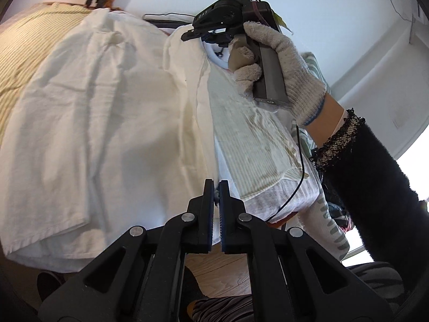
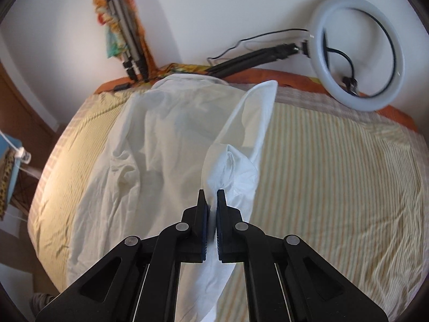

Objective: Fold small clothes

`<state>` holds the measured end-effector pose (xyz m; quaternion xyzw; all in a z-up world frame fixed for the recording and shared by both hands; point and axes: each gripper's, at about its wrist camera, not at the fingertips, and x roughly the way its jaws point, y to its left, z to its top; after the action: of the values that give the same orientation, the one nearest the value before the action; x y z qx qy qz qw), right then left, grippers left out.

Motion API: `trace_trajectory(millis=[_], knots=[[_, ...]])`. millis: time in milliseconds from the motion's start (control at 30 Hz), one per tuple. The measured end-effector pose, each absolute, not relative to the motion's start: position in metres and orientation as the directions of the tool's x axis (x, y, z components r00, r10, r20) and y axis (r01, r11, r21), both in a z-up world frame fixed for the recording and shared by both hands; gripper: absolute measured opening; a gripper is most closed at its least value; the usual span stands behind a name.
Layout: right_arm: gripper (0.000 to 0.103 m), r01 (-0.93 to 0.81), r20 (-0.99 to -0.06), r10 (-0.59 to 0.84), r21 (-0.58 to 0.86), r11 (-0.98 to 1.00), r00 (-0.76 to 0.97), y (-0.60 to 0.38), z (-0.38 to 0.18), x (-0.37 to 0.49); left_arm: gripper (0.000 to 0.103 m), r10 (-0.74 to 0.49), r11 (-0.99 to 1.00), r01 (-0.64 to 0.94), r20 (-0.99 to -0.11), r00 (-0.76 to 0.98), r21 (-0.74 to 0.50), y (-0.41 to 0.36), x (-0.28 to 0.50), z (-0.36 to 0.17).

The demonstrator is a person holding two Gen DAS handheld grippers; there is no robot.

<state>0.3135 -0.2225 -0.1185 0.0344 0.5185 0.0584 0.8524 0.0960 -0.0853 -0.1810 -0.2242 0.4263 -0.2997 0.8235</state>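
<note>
A white garment (image 1: 102,112) lies spread over the striped bed (image 1: 254,145). My left gripper (image 1: 216,183) is shut on its near edge, the cloth pinched between the pads. In the left wrist view my right gripper (image 1: 206,33), held by a gloved hand (image 1: 289,72), is at the garment's far edge. In the right wrist view the right gripper (image 2: 211,196) is shut on a bunched fold of the white garment (image 2: 166,145), lifted off the bed (image 2: 335,166).
A ring light (image 2: 359,53) on a black stand lies at the bed's far right edge. A tripod (image 2: 128,35) leans on the wall by a colourful cloth. A thin black cable (image 1: 300,166) hangs from the right gripper. Wood floor (image 1: 222,271) shows below the bed.
</note>
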Motion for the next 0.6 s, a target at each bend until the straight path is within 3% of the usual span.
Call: trace_trajectory(millis=[367,467,500,600], knots=[[0.004,-0.152,-0.923,0.113,0.06,0.986,0.367,-0.151,-0.171,0.337,0.001,-0.614,0.779,0.232,-0.632,0.473,-0.583,-0.045,0.094,-0.2],[0.017,-0.175,-0.928,0.187,0.136,0.975,0.322,-0.15,-0.181,0.34,0.001,-0.604,0.79,0.251,-0.642,0.471,-0.559,-0.044,0.092,-0.2],[0.026,-0.19,-0.924,0.228,0.175,0.966,0.307,-0.152,-0.18,0.34,0.001,-0.6,0.795,0.262,-0.646,0.471,-0.547,-0.044,0.09,-0.197],[0.028,-0.226,-0.872,0.363,0.301,0.927,0.328,-0.171,-0.158,0.328,0.001,-0.578,0.814,0.302,-0.646,0.498,-0.496,-0.04,0.082,-0.181]])
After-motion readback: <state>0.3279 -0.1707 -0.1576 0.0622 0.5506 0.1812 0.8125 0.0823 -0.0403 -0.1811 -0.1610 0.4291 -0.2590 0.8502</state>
